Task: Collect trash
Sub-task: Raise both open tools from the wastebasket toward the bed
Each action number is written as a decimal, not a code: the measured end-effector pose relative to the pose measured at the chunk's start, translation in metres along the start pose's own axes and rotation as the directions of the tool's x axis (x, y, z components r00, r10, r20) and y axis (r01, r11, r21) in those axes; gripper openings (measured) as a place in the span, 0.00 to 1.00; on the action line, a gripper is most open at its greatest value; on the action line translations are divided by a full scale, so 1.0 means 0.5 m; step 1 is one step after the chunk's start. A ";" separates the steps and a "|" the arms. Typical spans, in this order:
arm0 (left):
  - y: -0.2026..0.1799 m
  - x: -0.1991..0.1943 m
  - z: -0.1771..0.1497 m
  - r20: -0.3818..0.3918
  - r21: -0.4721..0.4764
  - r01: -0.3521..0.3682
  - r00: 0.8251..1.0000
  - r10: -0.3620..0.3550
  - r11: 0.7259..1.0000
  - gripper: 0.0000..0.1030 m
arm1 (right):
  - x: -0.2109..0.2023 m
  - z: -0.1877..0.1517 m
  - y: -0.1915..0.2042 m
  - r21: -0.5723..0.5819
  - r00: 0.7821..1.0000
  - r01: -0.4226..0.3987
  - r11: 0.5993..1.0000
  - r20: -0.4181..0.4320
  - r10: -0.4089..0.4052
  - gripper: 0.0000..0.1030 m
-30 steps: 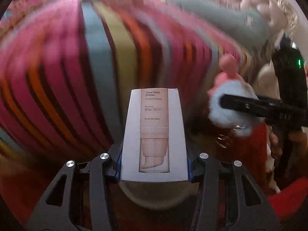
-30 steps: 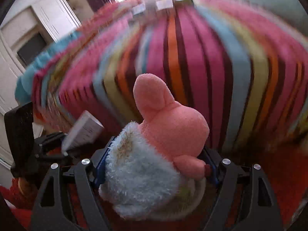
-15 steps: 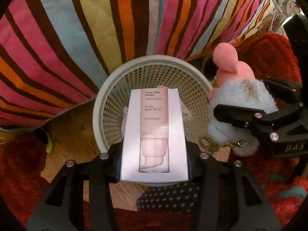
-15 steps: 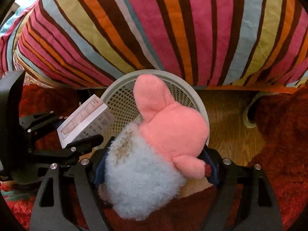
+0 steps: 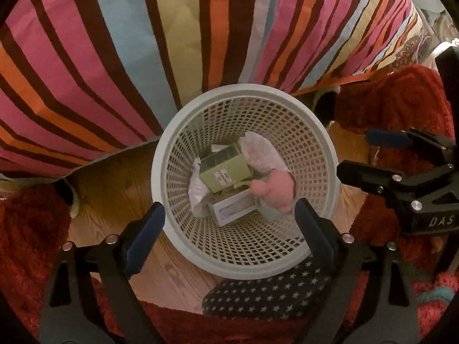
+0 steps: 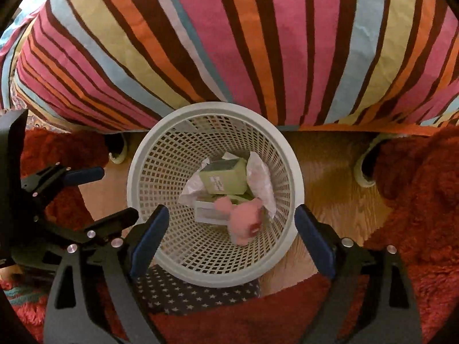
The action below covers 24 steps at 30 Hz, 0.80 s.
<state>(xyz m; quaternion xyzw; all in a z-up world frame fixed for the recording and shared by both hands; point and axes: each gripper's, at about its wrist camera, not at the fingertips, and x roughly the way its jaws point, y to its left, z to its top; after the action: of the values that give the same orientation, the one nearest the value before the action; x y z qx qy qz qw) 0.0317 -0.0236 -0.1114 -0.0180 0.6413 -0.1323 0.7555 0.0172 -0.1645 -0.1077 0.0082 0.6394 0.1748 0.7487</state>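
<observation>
Both sets of fingers are opening, empty; the white box [image 5: 232, 210] and pink toy [image 5: 274, 193] just dropped into the basket [image 5: 172, 154] below them.

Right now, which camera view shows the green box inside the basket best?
The left wrist view. There the green box lies near the picture's middle and its white label faces the camera. The right wrist view shows the same box inside the basket smaller, its label harder to make out.
</observation>
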 end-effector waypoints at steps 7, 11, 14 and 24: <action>0.006 -0.001 0.001 0.005 -0.004 -0.001 1.000 0.002 1.000 0.87 | 0.009 0.007 -0.009 0.018 1.000 -0.001 1.000 -0.013 0.002 0.82; 0.011 -0.009 -0.001 0.026 -0.012 -0.031 0.999 0.031 0.999 0.87 | 0.004 0.008 -0.004 0.011 1.000 -0.004 1.000 0.000 0.003 0.82; 0.015 -0.038 -0.002 0.077 -0.021 -0.047 0.996 0.048 0.999 0.86 | -0.016 0.009 0.001 0.002 0.999 -0.007 1.000 0.041 0.007 0.82; 0.032 -0.328 0.090 0.378 0.101 -0.125 0.923 0.078 0.987 0.87 | -0.283 0.135 0.037 -0.140 0.881 -0.012 0.990 0.468 0.077 0.82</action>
<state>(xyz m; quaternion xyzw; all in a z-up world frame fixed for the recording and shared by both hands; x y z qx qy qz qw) 0.0550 0.0219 0.0516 0.0370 0.4770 -0.1265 0.8690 0.0603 -0.1713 0.0443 0.0153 0.4246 0.2270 0.8763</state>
